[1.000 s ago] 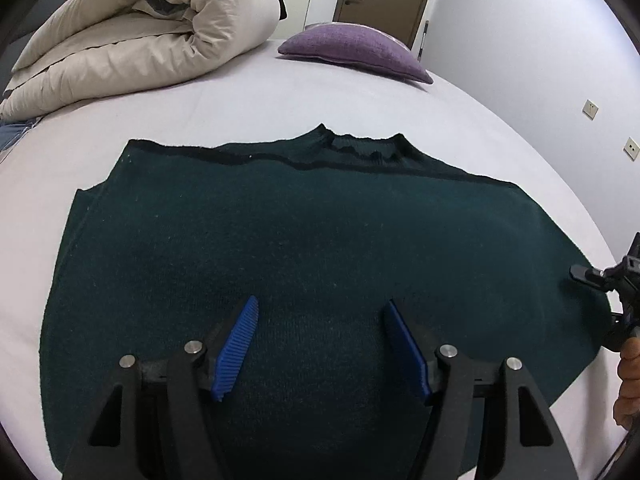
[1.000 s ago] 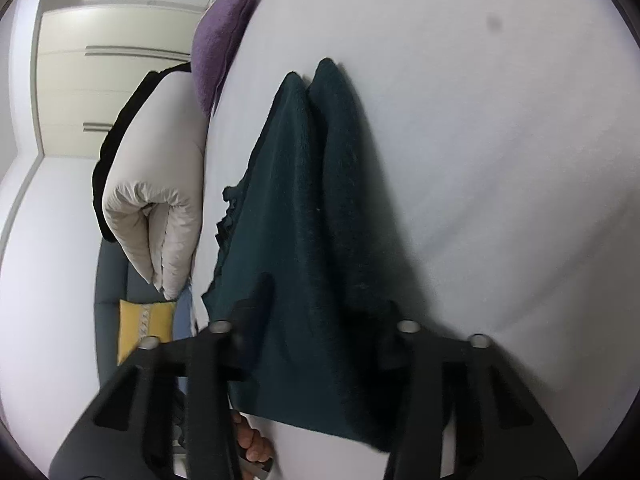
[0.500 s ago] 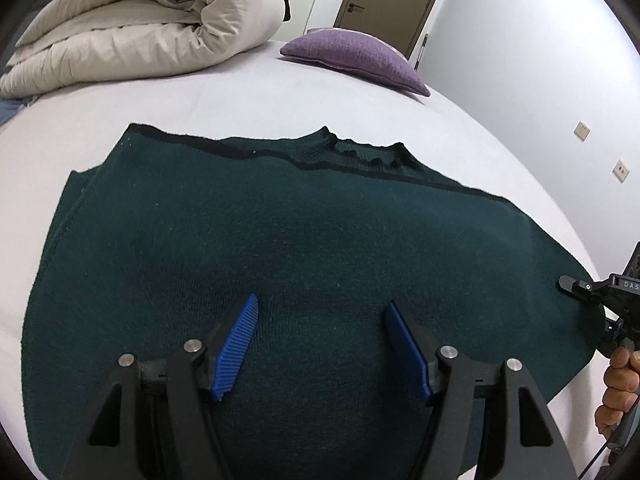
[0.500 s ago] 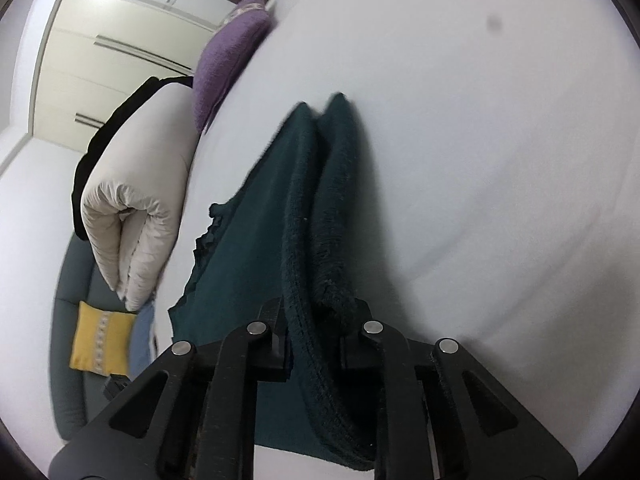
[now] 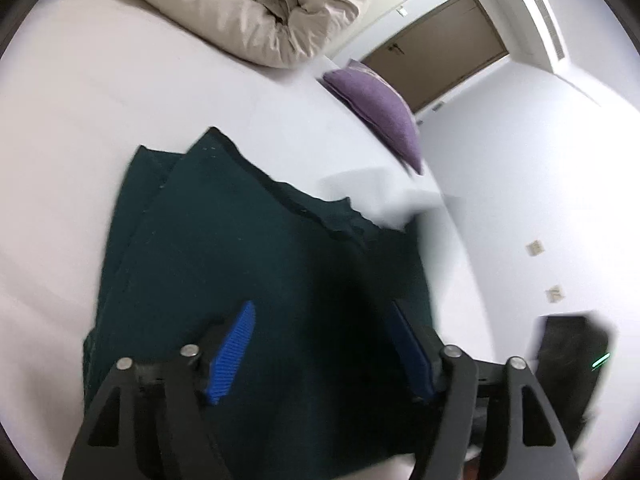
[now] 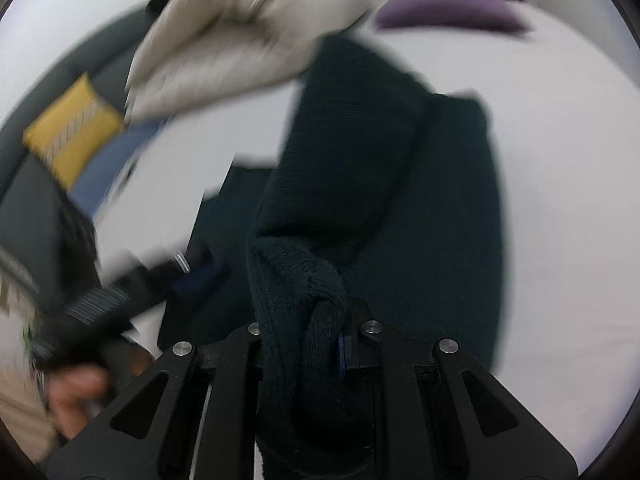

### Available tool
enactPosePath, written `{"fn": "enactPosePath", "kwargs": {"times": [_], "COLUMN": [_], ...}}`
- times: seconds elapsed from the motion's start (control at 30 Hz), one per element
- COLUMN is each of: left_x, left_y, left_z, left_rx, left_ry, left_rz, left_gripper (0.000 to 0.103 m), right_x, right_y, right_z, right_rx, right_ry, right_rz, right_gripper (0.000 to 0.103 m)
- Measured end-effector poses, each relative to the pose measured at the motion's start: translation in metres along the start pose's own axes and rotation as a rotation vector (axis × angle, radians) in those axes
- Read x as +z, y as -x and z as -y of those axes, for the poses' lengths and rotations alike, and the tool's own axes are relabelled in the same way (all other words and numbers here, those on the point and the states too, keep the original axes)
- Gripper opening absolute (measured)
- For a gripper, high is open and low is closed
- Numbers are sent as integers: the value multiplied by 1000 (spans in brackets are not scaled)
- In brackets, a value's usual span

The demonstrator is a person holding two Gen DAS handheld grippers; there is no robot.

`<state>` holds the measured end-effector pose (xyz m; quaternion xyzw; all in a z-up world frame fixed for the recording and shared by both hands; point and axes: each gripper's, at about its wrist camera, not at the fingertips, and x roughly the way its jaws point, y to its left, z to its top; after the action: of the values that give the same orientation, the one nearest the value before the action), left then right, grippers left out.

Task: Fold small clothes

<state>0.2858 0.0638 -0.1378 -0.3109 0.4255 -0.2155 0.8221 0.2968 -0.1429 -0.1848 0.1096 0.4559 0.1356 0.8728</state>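
Lying on the white bed (image 5: 100, 128), the dark green sweater (image 5: 224, 248) is the reference for every position given. Left wrist view: the left gripper (image 5: 320, 344) hovers over the near part of the sweater with its blue pads (image 5: 234, 350) set wide apart and opening; knit shows beneath the gap, but neither pad presses on it. The far left corner of the sweater appears doubled, one edge lying over another. Beyond the sweater's far edge a rolled beige duvet (image 5: 256, 4) rests on the bed, and to the far right of the sweater a purple cushion (image 5: 380, 108) sits near the bed's edge, with a brown door (image 5: 440, 44) behind it. A dark blurred object (image 5: 568, 364) stands to the right of the sweater's near corner; what it is cannot be told. Right wrist view: the right gripper (image 6: 304, 344) is nearly closed and pinches a thick bunched fold of the sweater (image 6: 348, 168), which rises from the jaws and drapes away over the flat part of the garment. To the left of that fold the left gripper (image 6: 160, 276) appears as a dark smear, with a person's hand (image 6: 76, 396) gripping its handle. Farther left of the sweater lie a yellow cushion (image 6: 72, 140) and the duvet (image 6: 240, 28), both blurred.
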Motion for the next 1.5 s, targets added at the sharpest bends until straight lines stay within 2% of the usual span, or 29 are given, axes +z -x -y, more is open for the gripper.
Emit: {"fn": "enactPosePath", "kwargs": {"times": [0.07,0.13,0.23,0.33,0.4,0.43,0.47,0.5,0.6,0.63,0.77,0.83,0.9,1.03,1.1,1.23,1.4,1.5], "left_x": [5,7,3,-1,-1,-2,-2,-1,-2,-2,-3,-2,-1,10,17,36,55,56], "left_y": [-2,-8,-22,-33,-43,-47,-53,-58,-63,-63,-64,-63,-59,-46,-35,-11,18,12], "left_z": [0,-4,-12,-6,4,8,10,12,13,14,16,19,24,21,18,5,-27,-54], "left_rx": [4,33,9,21,16,17,24,40,64,78,100,103,87,38,37,61,109,158], "left_ry": [-13,-10,36,26,9,4,-2,-4,8,7,-20,-28,-36,-18,-20,-33,-40,-18], "left_rz": [-24,-53,-111,-130,-159,-171,-185,-196,-199,-199,-230,-234,-230,-214,-200,-173,-125,-141], "left_gripper": [78,78,78,79,79,79,79,78,67,58,26,19,17,16,16,16,16,16], "right_x": [-8,-14,-17,-24,-33,-45,-56,-69,-104,-113,-137,-141,-138,-122,-105,-82,-62,-61], "right_y": [-23,-33,-27,-17,-9,-3,3,11,34,41,75,91,104,108,106,89,38,16], "right_z": [-19,-26,-21,-13,-11,-12,-12,-13,-6,-1,41,67,96,124,121,98,59,32], "right_rx": [-12,-57,-27,9,39,57,76,85,108,118,147,141,120,15,-40,-95,-144,-153], "right_ry": [52,92,85,87,107,123,143,163,190,182,84,8,-93,-187,-134,-3,115,170], "right_rz": [-33,-32,-8,-9,-5,2,10,11,25,33,91,137,196,252,272,277,179,156], "right_gripper": [14,14,18,30,45,56,60,60,60,60,60,60,60,62,62,62,61,62]}}
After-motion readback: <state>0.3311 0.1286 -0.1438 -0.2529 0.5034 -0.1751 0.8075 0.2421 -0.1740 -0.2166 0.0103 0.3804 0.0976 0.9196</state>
